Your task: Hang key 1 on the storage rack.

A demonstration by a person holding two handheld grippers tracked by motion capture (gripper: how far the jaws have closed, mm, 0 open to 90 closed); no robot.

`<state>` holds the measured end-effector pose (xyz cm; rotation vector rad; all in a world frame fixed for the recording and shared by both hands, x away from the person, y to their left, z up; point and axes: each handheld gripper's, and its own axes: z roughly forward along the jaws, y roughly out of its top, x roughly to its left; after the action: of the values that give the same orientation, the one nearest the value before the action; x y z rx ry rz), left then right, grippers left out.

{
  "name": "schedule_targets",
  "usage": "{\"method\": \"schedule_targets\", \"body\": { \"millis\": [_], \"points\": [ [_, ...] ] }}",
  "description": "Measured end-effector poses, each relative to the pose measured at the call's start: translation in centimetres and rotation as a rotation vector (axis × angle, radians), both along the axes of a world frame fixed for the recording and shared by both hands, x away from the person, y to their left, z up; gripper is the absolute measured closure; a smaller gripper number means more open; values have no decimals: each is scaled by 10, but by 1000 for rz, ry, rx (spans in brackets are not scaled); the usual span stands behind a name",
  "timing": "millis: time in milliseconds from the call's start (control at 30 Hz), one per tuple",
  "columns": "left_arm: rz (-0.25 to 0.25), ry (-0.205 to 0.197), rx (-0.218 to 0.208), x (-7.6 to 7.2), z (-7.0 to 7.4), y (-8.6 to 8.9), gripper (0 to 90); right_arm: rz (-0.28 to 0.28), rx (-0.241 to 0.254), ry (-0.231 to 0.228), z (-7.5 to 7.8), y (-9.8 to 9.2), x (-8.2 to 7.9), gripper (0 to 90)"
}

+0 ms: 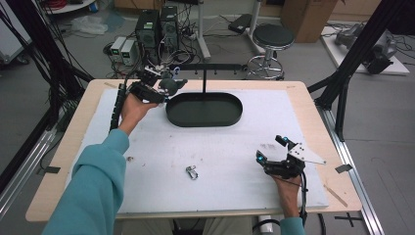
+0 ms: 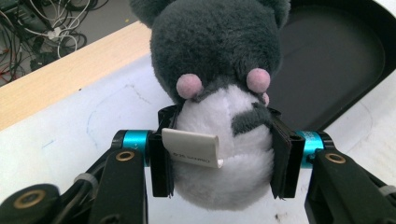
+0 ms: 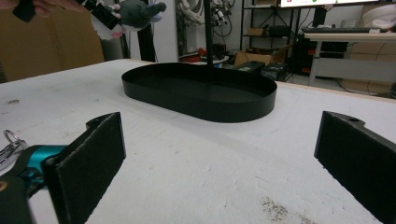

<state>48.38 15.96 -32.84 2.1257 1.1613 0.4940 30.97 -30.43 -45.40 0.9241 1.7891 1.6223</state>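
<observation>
Two grippers: the left gripper (image 2: pixel 219 158) clamps a grey-and-white plush toy (image 2: pixel 219 93) at the oval black tray's (image 1: pixel 230 117) ten o'clock rim; the right gripper (image 1: pixel 270 150) gapes wide at five o'clock.

My left arm stretched forward across table, left gripper (image 1: pixel 164 90) at far left, jaws pressed on both sides of plush toy (image 2: pixel 219 93). My right gripper (image 1: pixel 275 152) rested low near right front, jaws wide apart, nothing between.
</observation>
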Motion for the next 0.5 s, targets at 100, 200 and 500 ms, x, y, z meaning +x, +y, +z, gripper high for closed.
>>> {"method": "schedule_targets", "body": {
  "millis": [100, 200, 500],
  "points": [
    [8, 5, -4, 2, -3, 0, 524, -1, 2, -2, 0, 0, 0, 12],
    [12, 4, -13, 4, -4, 2, 522, -1, 1, -1, 0, 0, 0, 12],
    [17, -30, -28, 3, -2, 4, 475, 0, 1, -1, 0, 0, 0, 12]
  ]
}}
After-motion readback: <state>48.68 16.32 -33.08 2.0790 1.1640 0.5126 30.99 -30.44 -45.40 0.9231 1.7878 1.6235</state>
